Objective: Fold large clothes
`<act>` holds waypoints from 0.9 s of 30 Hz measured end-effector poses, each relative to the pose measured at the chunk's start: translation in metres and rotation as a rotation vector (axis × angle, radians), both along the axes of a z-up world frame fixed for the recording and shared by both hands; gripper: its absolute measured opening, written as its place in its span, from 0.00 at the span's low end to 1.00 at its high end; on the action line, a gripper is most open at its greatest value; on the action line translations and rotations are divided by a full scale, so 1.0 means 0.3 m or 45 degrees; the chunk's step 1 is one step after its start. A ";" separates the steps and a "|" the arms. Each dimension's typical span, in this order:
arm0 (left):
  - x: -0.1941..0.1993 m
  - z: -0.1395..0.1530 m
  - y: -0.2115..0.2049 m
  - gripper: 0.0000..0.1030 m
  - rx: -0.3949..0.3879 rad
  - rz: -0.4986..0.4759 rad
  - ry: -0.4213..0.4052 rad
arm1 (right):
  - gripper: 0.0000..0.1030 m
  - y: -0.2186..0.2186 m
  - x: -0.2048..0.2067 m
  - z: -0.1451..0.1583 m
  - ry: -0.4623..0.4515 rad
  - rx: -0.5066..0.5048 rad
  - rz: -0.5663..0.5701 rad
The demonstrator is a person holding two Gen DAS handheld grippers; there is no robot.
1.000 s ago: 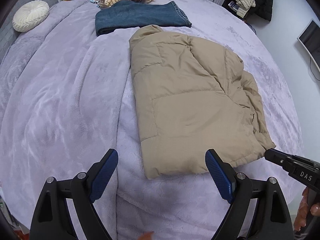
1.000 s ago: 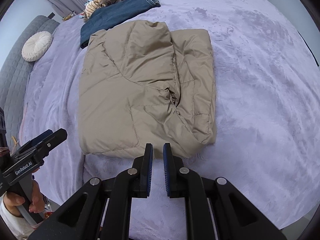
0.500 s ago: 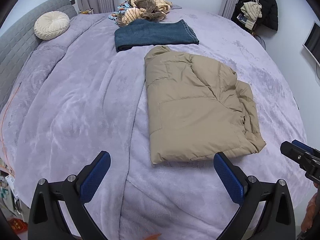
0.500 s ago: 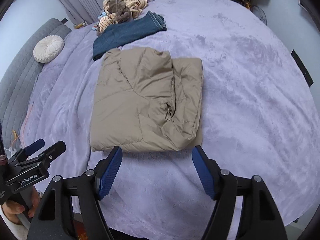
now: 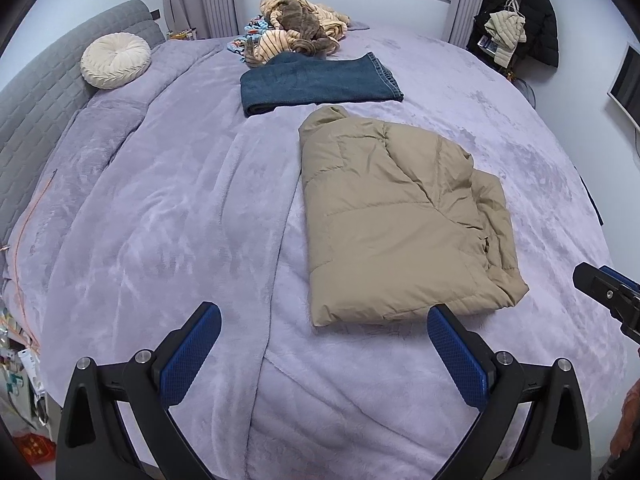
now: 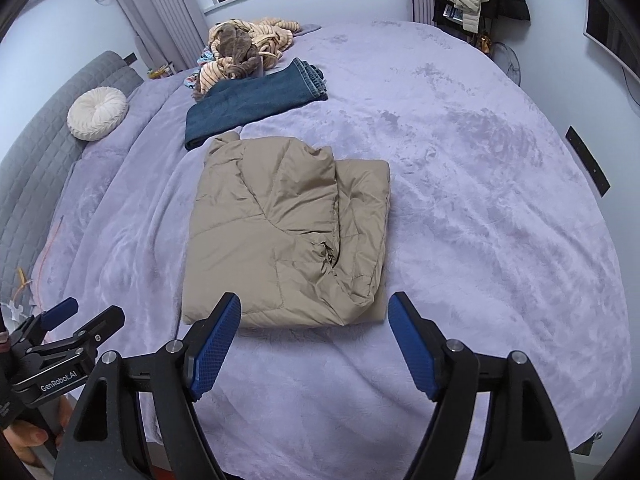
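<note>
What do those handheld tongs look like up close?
Both tongs, left and right, are black frames with triangular cut-outs and silver bolts. Their fingers carry blue, grid-textured pads. The left one's side reads "GenRobot.AI" in white.

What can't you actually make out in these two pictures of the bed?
- Underside of the folded tan puffer jacket: hidden by its own top layers, both views.
- Heap of striped and brown clothes: tangled, separate garments unclear.
- The person: only fingers show, cut off by the right view's edge.

Both cameras look down from the bed's (image 5: 120, 220) near end; both see the coat (image 5: 400, 216) (image 6: 288, 232).
</note>
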State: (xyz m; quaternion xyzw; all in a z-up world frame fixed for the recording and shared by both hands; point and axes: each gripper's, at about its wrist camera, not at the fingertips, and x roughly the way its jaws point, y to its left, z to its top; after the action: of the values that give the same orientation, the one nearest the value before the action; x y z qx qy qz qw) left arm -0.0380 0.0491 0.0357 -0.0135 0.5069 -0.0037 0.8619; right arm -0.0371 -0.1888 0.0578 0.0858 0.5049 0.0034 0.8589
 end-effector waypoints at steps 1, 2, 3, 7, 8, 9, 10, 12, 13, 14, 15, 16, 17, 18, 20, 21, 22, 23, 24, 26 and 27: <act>-0.001 0.002 0.002 1.00 0.002 0.003 -0.001 | 0.77 0.002 -0.002 0.001 -0.001 0.001 0.001; -0.002 0.003 0.003 1.00 0.006 0.006 -0.003 | 0.77 0.002 -0.002 0.003 -0.002 0.002 0.002; -0.003 0.004 0.004 1.00 0.006 0.007 -0.004 | 0.77 0.003 -0.004 0.002 -0.002 0.002 0.001; -0.007 0.009 0.007 1.00 0.006 0.013 -0.009 | 0.77 0.006 -0.007 0.006 -0.006 0.005 0.003; -0.008 0.009 0.007 1.00 0.006 0.014 -0.010 | 0.77 0.008 -0.006 0.006 -0.006 0.006 0.004; -0.009 0.010 0.008 1.00 0.006 0.015 -0.012 | 0.77 0.010 -0.006 0.007 -0.005 0.005 0.006; -0.009 0.010 0.008 1.00 0.005 0.016 -0.012 | 0.77 0.011 -0.006 0.008 -0.006 0.006 0.006; -0.009 0.010 0.009 1.00 0.004 0.016 -0.013 | 0.77 0.015 -0.005 0.009 -0.004 0.006 0.009; -0.009 0.010 0.009 1.00 0.003 0.017 -0.013 | 0.77 0.015 -0.006 0.010 -0.004 0.006 0.008; -0.009 0.012 0.008 1.00 0.002 0.017 -0.012 | 0.77 0.016 -0.006 0.010 -0.005 0.008 0.008; -0.009 0.012 0.008 1.00 0.002 0.017 -0.012 | 0.77 0.016 -0.007 0.010 -0.005 0.006 0.007; -0.009 0.012 0.009 1.00 0.003 0.018 -0.013 | 0.77 0.017 -0.007 0.010 -0.006 0.006 0.006; -0.009 0.012 0.009 1.00 0.004 0.019 -0.014 | 0.77 0.016 -0.007 0.010 -0.006 0.006 0.007; -0.009 0.013 0.009 1.00 0.003 0.019 -0.014 | 0.77 0.017 -0.006 0.010 -0.006 0.006 0.008; -0.008 0.012 0.010 1.00 0.002 0.018 -0.013 | 0.77 0.017 -0.007 0.011 -0.008 0.006 0.007; -0.008 0.012 0.010 1.00 0.001 0.019 -0.014 | 0.77 0.017 -0.005 0.010 -0.007 0.005 0.008; -0.008 0.013 0.010 1.00 0.001 0.021 -0.016 | 0.77 0.016 -0.006 0.011 -0.007 0.006 0.008; -0.009 0.013 0.010 1.00 0.001 0.021 -0.017 | 0.77 0.016 -0.007 0.011 -0.008 0.007 0.008; -0.008 0.013 0.011 1.00 0.001 0.021 -0.015 | 0.77 0.016 -0.005 0.011 -0.007 0.006 0.009; -0.008 0.013 0.011 1.00 0.000 0.019 -0.015 | 0.77 0.016 -0.006 0.011 -0.007 0.006 0.008; -0.009 0.013 0.011 1.00 0.001 0.020 -0.016 | 0.77 0.016 -0.006 0.010 -0.005 0.007 0.008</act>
State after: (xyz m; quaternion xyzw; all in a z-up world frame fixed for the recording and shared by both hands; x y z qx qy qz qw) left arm -0.0406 0.0524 0.0397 -0.0171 0.5014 0.0034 0.8650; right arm -0.0388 -0.1841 0.0609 0.0863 0.5034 0.0077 0.8597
